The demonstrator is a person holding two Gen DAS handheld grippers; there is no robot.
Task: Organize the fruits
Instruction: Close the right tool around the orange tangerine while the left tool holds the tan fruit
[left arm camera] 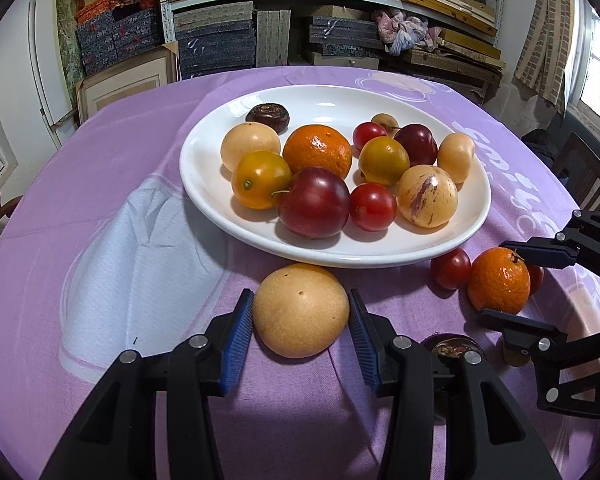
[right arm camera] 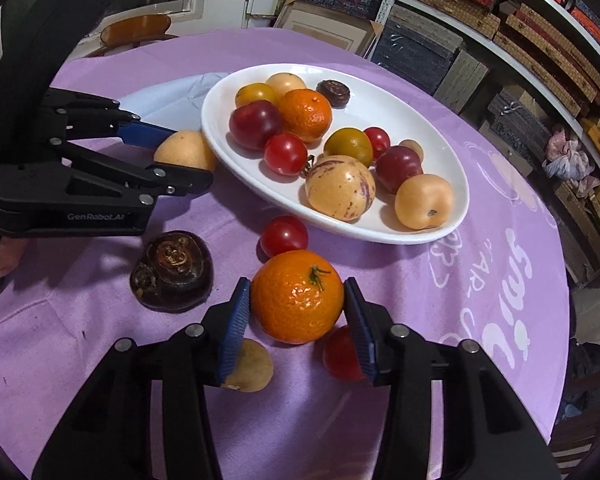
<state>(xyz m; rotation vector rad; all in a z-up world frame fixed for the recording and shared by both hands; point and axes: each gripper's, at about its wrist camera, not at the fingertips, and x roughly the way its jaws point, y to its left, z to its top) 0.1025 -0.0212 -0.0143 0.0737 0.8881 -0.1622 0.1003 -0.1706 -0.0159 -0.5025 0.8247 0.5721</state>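
Orange skin is squeezed between blue pads as the right gripper (right arm camera: 296, 312) clamps the loose mandarin (right arm camera: 297, 296) on the purple tablecloth (right arm camera: 480, 320), just short of the white plate (right arm camera: 380, 92) heaped with fruit. Over on the left, the left gripper (left arm camera: 301, 312) grips a pale yellow round fruit (left arm camera: 301, 310) on the cloth beside the plate's near rim.

Two wrist fisheyes look steeply down along their fingers, close over the near edge of the purple-clothed table (left arm camera: 100, 200); the left faces the shelves, the right angles leftward; both share the white plate (left arm camera: 204, 184) of fruit
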